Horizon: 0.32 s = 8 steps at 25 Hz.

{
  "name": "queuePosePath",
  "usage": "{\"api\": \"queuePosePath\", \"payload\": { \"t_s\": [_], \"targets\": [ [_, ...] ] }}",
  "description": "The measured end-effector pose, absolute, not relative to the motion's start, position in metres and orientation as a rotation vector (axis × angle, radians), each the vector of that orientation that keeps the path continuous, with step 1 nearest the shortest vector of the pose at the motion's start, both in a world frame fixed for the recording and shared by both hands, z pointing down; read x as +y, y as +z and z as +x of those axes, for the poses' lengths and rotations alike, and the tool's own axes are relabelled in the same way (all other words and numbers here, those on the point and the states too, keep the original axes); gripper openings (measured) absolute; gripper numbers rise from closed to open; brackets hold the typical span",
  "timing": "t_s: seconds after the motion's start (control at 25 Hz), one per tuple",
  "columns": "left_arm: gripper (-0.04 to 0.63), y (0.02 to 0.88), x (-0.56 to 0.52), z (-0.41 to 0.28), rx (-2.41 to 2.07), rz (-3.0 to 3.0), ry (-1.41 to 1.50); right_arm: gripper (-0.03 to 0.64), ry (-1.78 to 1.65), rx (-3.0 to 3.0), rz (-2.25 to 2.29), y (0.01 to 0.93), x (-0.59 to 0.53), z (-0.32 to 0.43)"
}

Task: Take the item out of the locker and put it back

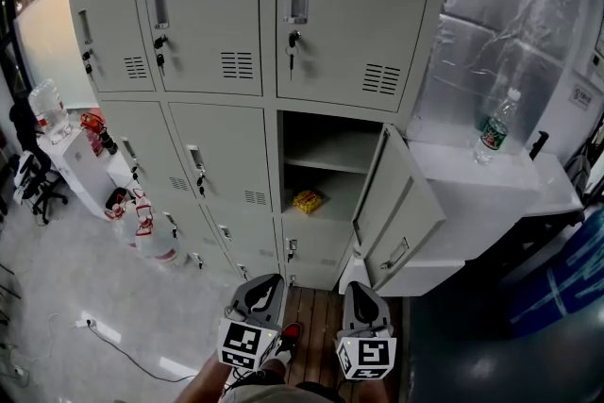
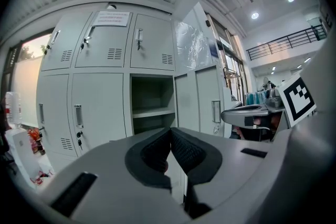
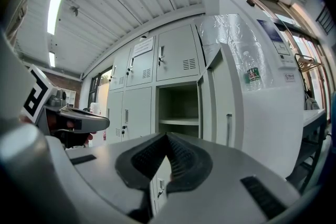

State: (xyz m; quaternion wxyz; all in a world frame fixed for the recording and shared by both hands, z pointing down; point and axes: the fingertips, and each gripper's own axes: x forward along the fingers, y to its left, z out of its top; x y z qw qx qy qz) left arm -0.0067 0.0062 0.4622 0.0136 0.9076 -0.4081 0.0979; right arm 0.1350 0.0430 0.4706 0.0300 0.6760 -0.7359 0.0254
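Observation:
The grey locker bank has one open compartment (image 1: 326, 170) in its right column, with its door (image 1: 401, 203) swung out to the right. Inside it, below a shelf, lies a small yellow packet (image 1: 307, 200). Both grippers hang low in front of the lockers, well short of the opening. My left gripper (image 1: 262, 283) is shut and holds nothing; its jaws meet at a point (image 2: 169, 132). Beside it, my right gripper (image 1: 360, 290) is shut and empty too (image 3: 167, 136). The open compartment (image 2: 152, 105) (image 3: 178, 107) shows ahead in both gripper views; the packet is hidden there.
A water bottle (image 1: 493, 129) stands on a white cabinet (image 1: 491, 189) right of the lockers. Large water jugs (image 1: 151, 236) and a red item sit on the floor at left. A wooden pallet (image 1: 316, 321) lies under my grippers. The other locker doors (image 1: 335, 5) are closed.

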Motion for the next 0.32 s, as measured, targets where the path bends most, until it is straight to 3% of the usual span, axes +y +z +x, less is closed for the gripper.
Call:
{"api": "queuePosePath", "payload": {
  "t_s": [0.32],
  "targets": [
    [0.023, 0.4628, -0.0028, -0.0042, -1.270, 2.828, 0.303, 0.017, 0.078, -2.273, 2.081, 0.4703, 0.0351, 0.1358]
  ]
}}
